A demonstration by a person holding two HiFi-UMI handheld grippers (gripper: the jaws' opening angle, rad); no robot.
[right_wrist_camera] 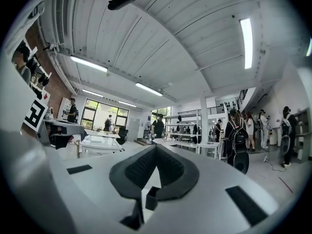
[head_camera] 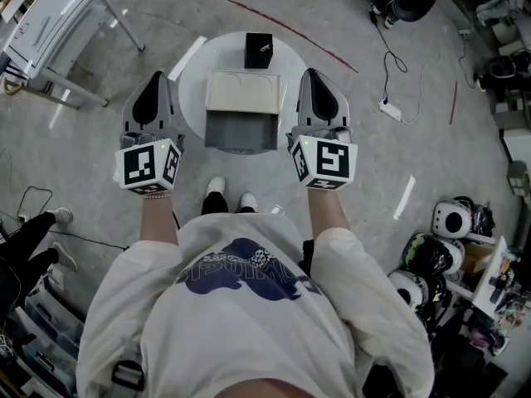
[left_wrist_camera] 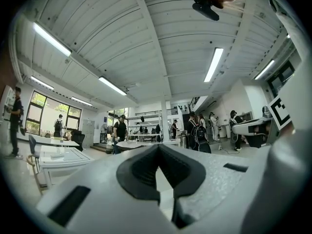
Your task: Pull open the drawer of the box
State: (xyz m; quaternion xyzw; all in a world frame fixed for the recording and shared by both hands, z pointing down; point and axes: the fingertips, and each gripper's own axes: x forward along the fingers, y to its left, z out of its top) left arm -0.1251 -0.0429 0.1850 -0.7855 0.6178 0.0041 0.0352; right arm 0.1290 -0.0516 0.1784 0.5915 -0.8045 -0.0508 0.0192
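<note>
The box [head_camera: 242,92] stands on a small round white table [head_camera: 192,73] in the head view. Its top is beige, and a grey part [head_camera: 241,131] faces me below it; whether that is the drawer drawn out or the box's front, I cannot tell. My left gripper [head_camera: 153,80] hangs level to the left of the table, apart from the box, jaws shut and empty. My right gripper [head_camera: 314,75] hangs at the table's right edge, also shut on nothing. Both gripper views show the dark pads [left_wrist_camera: 141,167] [right_wrist_camera: 141,168] closed together, looking out across the room.
A small black box [head_camera: 258,50] sits on the table behind the beige box. A white frame table [head_camera: 58,23] stands far left, cables and a power strip [head_camera: 390,106] lie on the floor to the right, and helmets [head_camera: 452,220] are piled lower right. People stand in the distance.
</note>
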